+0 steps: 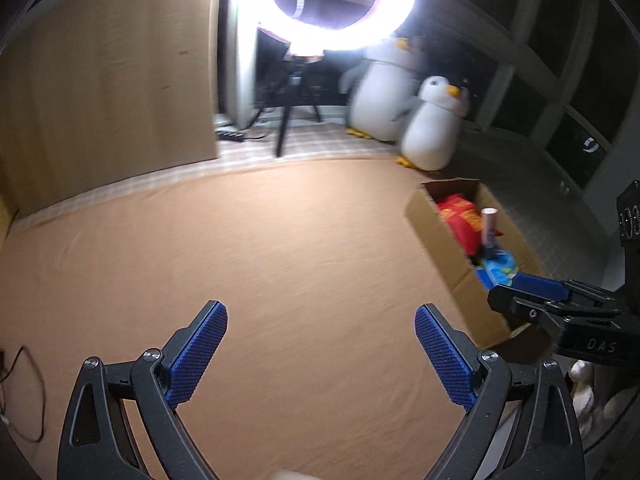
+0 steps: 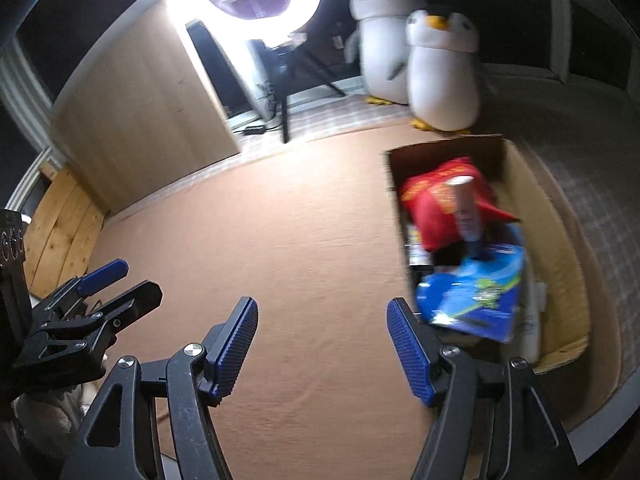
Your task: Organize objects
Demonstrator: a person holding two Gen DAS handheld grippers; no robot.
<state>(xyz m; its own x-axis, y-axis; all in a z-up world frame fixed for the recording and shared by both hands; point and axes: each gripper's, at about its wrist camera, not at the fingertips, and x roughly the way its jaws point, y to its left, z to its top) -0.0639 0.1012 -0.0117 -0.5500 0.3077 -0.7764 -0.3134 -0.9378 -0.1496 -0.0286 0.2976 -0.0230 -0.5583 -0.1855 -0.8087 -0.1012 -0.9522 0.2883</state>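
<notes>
both grippers hang over the bare tan cloth [image 1: 280, 248] with nothing between their blue pads: the left gripper [image 1: 320, 354] gapes wide, the right gripper [image 2: 322, 346] stands partly open. the cardboard box [image 2: 548, 208] on the right holds a red bag [image 2: 432, 200], a blue packet [image 2: 476, 296] and an upright tube [image 2: 464, 208].

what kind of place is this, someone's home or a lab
Probably a room at home set up for filming: two plush penguins by dark windows, a ring light on a tripod, and a cardboard box of household items.
</notes>
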